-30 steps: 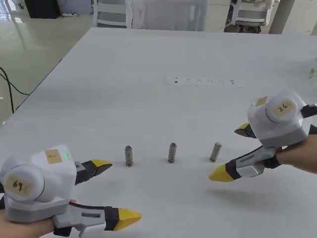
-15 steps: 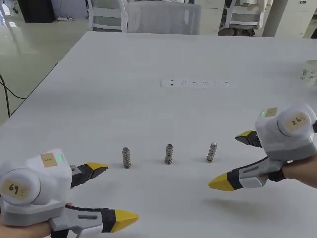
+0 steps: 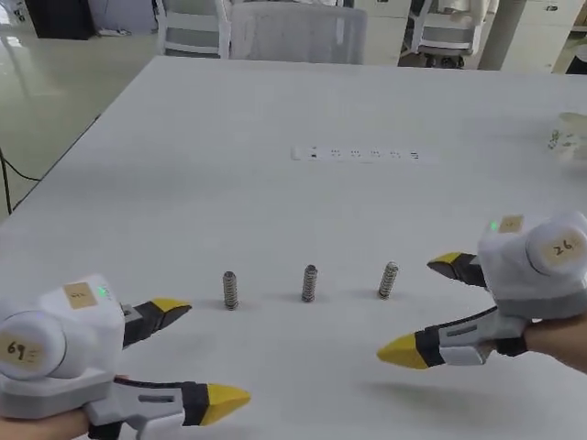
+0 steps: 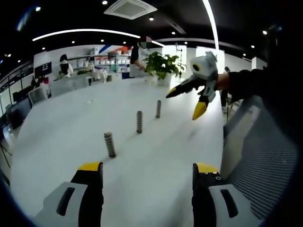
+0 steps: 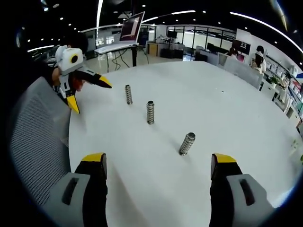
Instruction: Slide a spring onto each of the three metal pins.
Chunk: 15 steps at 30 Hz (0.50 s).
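Currently, three springs standing in a row across the near half of the desk, well apart from one another: left spring, middle spring, right spring. Left and middle upright; right one leaning slightly. Pins hidden inside the coils, so cannot tell how they sit.

Left hand-held gripper low at the near-left corner, jaws apart, holding nothing, yellow tips pointing toward the left spring but short of it. Same in its own view: left hand-held gripper spread wide, left spring nearest, then middle spring and right spring receding.

Right hand-held gripper off to the right, raised above the desk, jaws apart, empty, upper tip near the right spring without touching. From its own view: right hand-held gripper spread, right spring just ahead between the jaws' line.

Bare desk surface between tips and spring row. Beyond the row, a socket strip set in the desktop; chairs at the far edge; a clear wrapper-like item at far right, too blurred to identify. Mesh chair back beside the near edge.
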### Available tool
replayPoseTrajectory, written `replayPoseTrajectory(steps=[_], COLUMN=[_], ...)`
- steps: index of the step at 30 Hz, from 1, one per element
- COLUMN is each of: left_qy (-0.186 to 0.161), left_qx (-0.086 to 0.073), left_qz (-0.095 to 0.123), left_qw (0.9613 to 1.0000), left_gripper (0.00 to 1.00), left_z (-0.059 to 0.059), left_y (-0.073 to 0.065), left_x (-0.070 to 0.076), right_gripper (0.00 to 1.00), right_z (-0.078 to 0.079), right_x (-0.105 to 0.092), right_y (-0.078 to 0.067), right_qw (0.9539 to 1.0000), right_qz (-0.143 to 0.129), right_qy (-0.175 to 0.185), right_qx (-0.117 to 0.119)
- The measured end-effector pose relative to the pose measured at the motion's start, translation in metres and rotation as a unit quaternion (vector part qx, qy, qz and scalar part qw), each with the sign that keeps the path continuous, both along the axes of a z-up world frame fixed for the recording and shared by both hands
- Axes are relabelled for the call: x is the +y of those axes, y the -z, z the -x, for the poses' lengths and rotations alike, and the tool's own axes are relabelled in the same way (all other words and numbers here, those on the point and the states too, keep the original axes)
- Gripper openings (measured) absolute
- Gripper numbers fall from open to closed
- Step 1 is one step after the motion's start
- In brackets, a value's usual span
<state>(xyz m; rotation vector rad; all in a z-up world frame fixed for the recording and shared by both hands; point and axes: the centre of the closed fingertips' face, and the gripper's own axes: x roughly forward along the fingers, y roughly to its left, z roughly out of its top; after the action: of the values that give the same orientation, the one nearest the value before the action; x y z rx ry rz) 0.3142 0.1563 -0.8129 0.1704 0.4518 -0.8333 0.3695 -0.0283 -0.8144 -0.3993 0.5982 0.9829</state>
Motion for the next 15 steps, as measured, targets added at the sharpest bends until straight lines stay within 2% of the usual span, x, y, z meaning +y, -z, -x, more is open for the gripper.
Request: replayPoseTrajectory(steps=[5,15], left_qy=[-0.004,-0.015], left_qx=[0.001,-0.001], left_qz=[0.001,0.006], left_qw=[1.0000,0.9999], left_gripper=[0.73,0.74], left_z=[-0.0023,-0.0072], left_y=[0.0012,-0.0003], left_x=[0.0016,0.0030], right_gripper=[0.91,0.91], right_z=[0.0051,0.0090], right_x=[0.0009,0.0042], right_y=[-0.0013,0.0007], right_qw=[0.9998,0.9995], right_qz=[-0.017,-0.031], right_qy=[0.001,0.005], right_qx=[-0.004,-0.003])
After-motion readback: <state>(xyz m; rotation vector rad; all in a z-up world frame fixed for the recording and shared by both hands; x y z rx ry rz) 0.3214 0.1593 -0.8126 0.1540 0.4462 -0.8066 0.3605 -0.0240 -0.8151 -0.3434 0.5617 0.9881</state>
